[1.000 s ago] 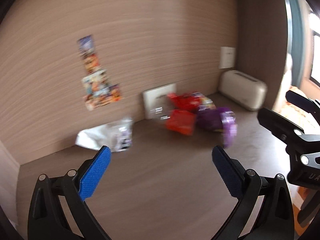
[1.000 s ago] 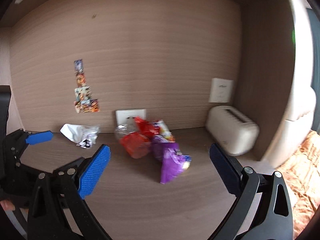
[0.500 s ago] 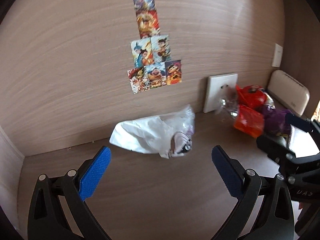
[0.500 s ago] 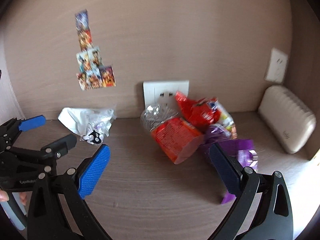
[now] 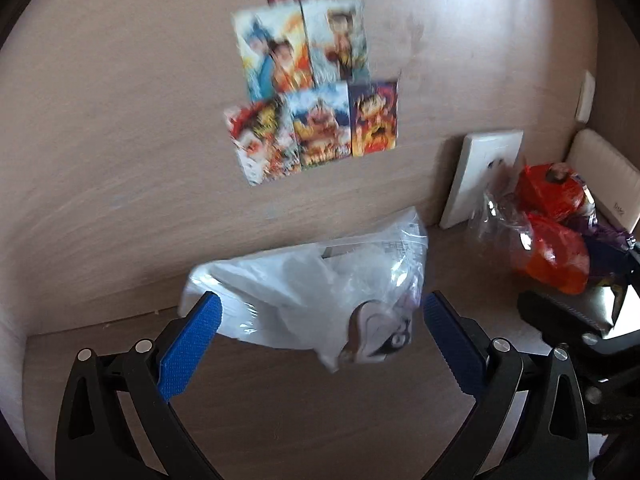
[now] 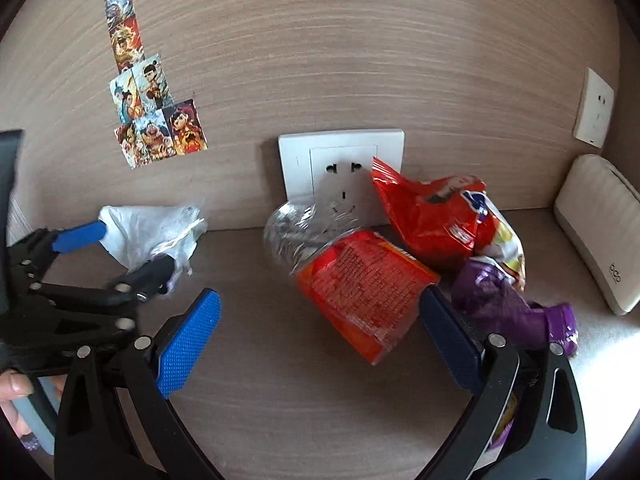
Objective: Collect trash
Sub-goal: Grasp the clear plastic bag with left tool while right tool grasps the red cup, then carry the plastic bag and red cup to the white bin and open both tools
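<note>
Two grippers, jaws spread, have closed in: the left gripper (image 5: 316,320) now brackets the white plastic bag (image 5: 304,292), the right gripper (image 6: 320,320) the orange wrapper (image 6: 360,292). Nothing gripped yet; grasps look imminent.

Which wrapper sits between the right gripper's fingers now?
The orange packet, lying flat nearest the open right gripper. The red bag and purple wrapper lie beyond and to its right.

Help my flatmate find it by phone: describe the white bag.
Below the picture cards on the wooden wall, the white bag lies crumpled on the shelf, left of the wall socket. It sits apart from the snack pile and is the only colourless piece.
</note>
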A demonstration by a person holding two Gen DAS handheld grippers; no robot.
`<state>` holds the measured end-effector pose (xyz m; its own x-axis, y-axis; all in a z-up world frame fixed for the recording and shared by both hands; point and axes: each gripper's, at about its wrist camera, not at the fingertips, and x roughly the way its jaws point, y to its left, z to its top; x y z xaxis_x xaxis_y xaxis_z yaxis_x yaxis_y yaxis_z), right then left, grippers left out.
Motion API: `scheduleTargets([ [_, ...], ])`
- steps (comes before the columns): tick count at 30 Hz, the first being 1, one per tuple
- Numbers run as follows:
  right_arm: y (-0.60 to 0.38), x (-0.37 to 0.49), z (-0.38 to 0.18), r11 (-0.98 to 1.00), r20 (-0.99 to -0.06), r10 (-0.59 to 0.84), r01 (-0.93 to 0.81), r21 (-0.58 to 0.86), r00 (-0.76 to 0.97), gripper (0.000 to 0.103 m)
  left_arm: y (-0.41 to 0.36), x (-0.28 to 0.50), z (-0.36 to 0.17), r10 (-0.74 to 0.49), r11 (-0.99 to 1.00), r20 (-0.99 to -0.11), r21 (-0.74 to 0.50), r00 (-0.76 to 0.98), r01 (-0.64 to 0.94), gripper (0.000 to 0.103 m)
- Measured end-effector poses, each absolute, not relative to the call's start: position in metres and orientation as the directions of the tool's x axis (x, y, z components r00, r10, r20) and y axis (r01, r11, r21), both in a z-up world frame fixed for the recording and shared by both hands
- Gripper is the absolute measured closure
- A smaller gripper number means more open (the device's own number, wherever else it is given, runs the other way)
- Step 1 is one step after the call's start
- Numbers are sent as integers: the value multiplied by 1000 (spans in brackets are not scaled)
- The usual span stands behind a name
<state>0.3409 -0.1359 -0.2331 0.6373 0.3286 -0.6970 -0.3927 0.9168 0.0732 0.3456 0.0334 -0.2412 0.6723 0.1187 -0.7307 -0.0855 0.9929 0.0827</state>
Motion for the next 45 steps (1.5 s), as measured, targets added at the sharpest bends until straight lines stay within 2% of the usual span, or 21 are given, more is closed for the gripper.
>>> scheduleTargets([
  [2, -136, 345, -233, 917, -696, 333, -391, 80, 636, 4, 33, 354, -246, 145, 989, -740, 108, 657, -96, 4],
  [4, -135, 347, -232, 914, -697, 340, -398, 85, 632, 5, 36, 360, -249, 122, 992, -755, 82, 645, -91, 6],
  [5, -134, 349, -233, 910, -700, 343, -405, 84, 626, 15, 38, 362, -250, 116, 993, -755, 71, 645, -96, 9],
  [6, -134, 350, -233, 906, -701, 351, -413, 88, 621, 24, 39, 364, -250, 110, 993, -756, 64, 645, -95, 26],
  [7, -135, 353, -233, 904, -704, 354, -417, 90, 615, 37, 41, 366, -250, 111, 993, -759, 64, 641, -96, 29],
  [10, -134, 357, -234, 893, -708, 373, -439, 100, 599, 47, 41, 370, -254, 96, 995, -776, 59, 623, -80, 41],
  [11, -133, 357, -234, 888, -709, 381, -447, 103, 593, 57, 40, 369, -254, 93, 995, -775, 58, 626, -75, 44],
  [12, -133, 358, -234, 883, -709, 392, -457, 110, 586, 75, 38, 369, -254, 92, 996, -772, 62, 628, -70, 48],
  [14, -130, 355, -233, 873, -709, 410, -471, 125, 573, 83, 36, 367, -254, 96, 995, -770, 73, 631, -63, 52],
  [18, -129, 346, -233, 841, -712, 459, -519, 154, 532, 89, 36, 363, -250, 97, 995, -766, 78, 635, -59, 56],
  [25, -135, 319, -215, 787, -672, 556, -571, 236, 489, 102, 42, 358, -236, 115, 993, -753, 76, 648, -87, 57],
  [32, -150, 303, -188, 792, -631, 570, -556, 252, 526, 102, 27, 334, -214, 123, 992, -723, 81, 679, -94, 57],
  [45, -229, 215, -121, 849, -545, 513, -487, 206, 663, 102, -41, 279, -146, 25, 997, -643, 67, 766, 24, 57],
])
